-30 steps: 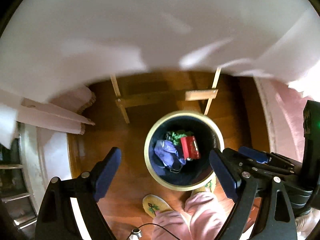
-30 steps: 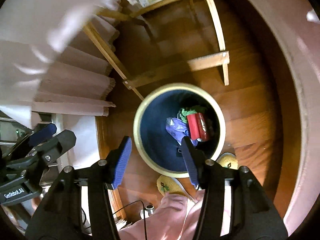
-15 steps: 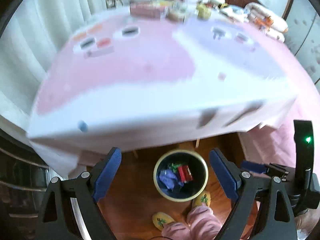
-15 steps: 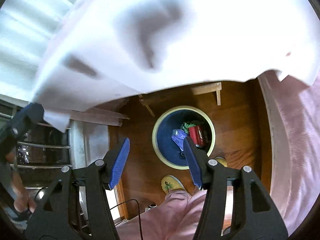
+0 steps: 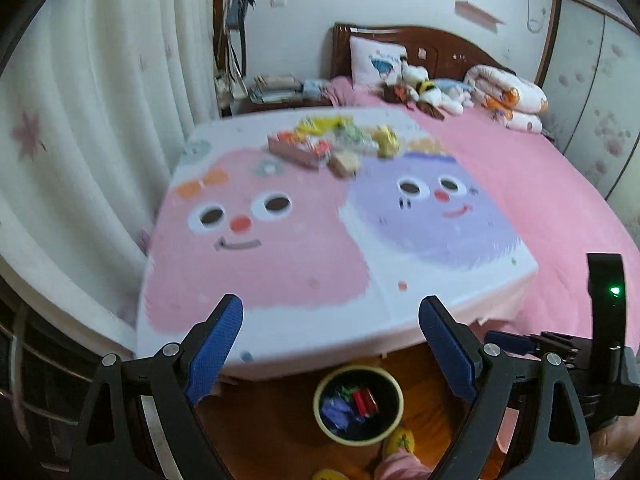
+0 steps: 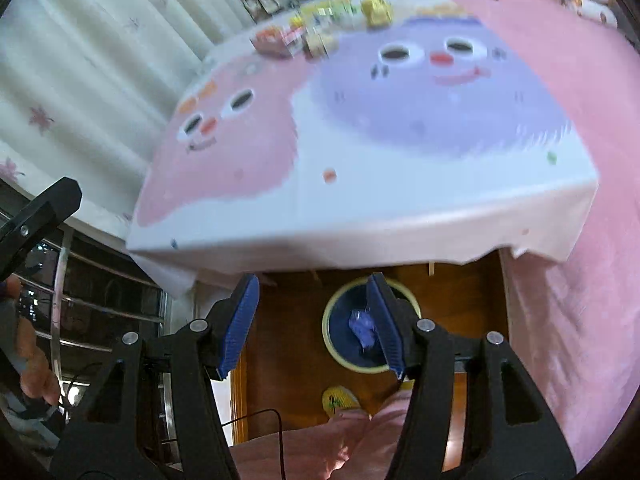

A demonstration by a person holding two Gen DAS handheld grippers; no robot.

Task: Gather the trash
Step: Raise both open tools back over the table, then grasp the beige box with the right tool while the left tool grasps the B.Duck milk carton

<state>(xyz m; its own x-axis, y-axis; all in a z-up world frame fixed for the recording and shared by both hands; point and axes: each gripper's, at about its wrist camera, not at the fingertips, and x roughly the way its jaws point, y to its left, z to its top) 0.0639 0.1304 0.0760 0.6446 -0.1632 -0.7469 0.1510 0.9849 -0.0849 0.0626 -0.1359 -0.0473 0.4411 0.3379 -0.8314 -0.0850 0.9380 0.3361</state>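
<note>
A pile of colourful wrappers and packets (image 5: 336, 144) (image 6: 320, 28) lies at the far end of a table covered by a cloth with two cartoon faces (image 5: 256, 248) (image 6: 440, 120). On the wooden floor below the near table edge stands a round bin (image 5: 320, 414) (image 6: 332, 344) with a cream rim. It holds a purple bag (image 5: 338, 414) (image 6: 362, 326), a red packet (image 5: 365, 400) and something green. My left gripper (image 5: 328, 344) is open and holds nothing. My right gripper (image 6: 314, 320) is open too, above the bin.
A bed with a pink cover (image 5: 560, 184), pillows and soft toys runs along the right. White curtains (image 5: 80, 120) hang on the left. A person's pink trouser leg (image 6: 320, 440) and yellow slippers (image 6: 340, 398) stand by the bin. A cable (image 6: 260, 420) trails on the floor.
Both grippers have risen from just above the bin to above table height, and both views have tilted up, bringing the tabletop and its pile of wrappers into sight. Both stay open.
</note>
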